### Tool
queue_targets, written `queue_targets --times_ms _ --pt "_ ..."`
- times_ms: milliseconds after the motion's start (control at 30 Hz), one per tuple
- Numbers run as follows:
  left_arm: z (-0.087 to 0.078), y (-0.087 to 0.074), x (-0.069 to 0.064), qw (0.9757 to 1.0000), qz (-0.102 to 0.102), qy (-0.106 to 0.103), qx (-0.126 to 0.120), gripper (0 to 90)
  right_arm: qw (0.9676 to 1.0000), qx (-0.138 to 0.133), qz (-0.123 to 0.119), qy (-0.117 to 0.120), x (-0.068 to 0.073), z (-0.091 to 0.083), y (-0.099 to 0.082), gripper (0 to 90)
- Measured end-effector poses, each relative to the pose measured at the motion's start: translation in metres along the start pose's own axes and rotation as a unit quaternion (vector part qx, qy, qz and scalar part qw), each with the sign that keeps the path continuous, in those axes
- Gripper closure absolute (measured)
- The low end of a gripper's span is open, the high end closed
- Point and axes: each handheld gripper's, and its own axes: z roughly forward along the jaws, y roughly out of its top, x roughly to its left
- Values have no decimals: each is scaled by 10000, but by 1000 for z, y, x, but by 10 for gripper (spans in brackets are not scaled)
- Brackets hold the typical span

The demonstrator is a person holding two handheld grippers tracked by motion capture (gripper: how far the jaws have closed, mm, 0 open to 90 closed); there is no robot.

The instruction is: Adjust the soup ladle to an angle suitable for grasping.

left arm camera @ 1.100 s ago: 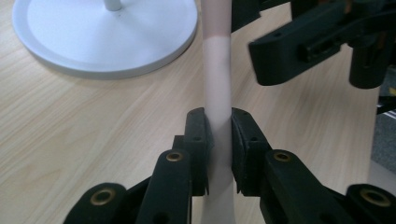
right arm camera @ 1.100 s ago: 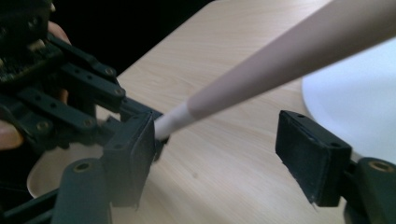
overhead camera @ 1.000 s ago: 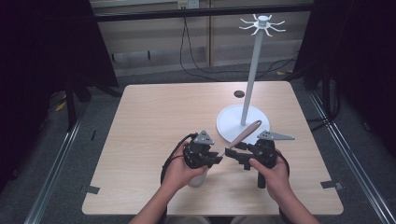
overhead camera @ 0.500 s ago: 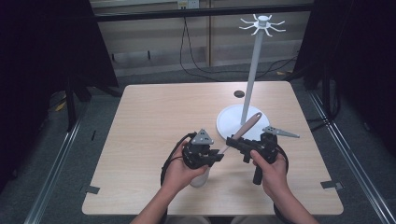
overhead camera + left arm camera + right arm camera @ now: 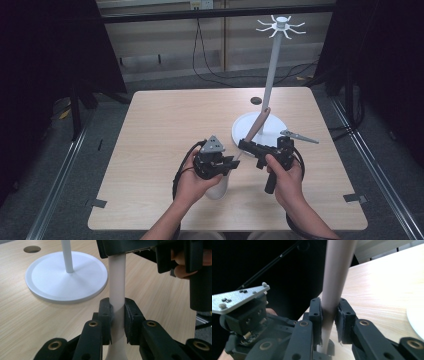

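Note:
A long utensil (image 5: pixel 257 126) with a tan handle and a white lower shaft slants up from a white rounded head (image 5: pixel 218 190) under the left hand. My left gripper (image 5: pixel 234 163) is shut on the white shaft (image 5: pixel 117 277); in the left gripper view the jaws (image 5: pixel 117 317) clamp it from both sides. Higher up the same utensil, my right gripper (image 5: pixel 244 145) is shut on the tan handle (image 5: pixel 338 265), pinched between its pads (image 5: pixel 329 312). The handle's tip reaches the white hook stand's pole (image 5: pixel 272 70).
The stand's round white base (image 5: pixel 275 131) sits just beyond both grippers, right of centre, with a crown of hooks (image 5: pixel 281 25) on top. A cable hole (image 5: pixel 256 101) lies behind it. Bare wooden table (image 5: pixel 165 120) stretches to the left and back.
The right gripper has lifted and shifted slightly left along the handle, so the utensil stands steeper with its tip nearer the pole. The left gripper has stayed put.

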Motion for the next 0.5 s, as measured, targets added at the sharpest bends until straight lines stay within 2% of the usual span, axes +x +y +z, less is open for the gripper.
queue_targets --times_ms 200,500 --pt "-2 0 0 9999 -74 31 -136 774 9998 -65 -184 -28 6 5 3 777" --pt "-1 0 -1 9995 -99 -83 -299 752 9979 -6 -634 -126 14 8 8 780"
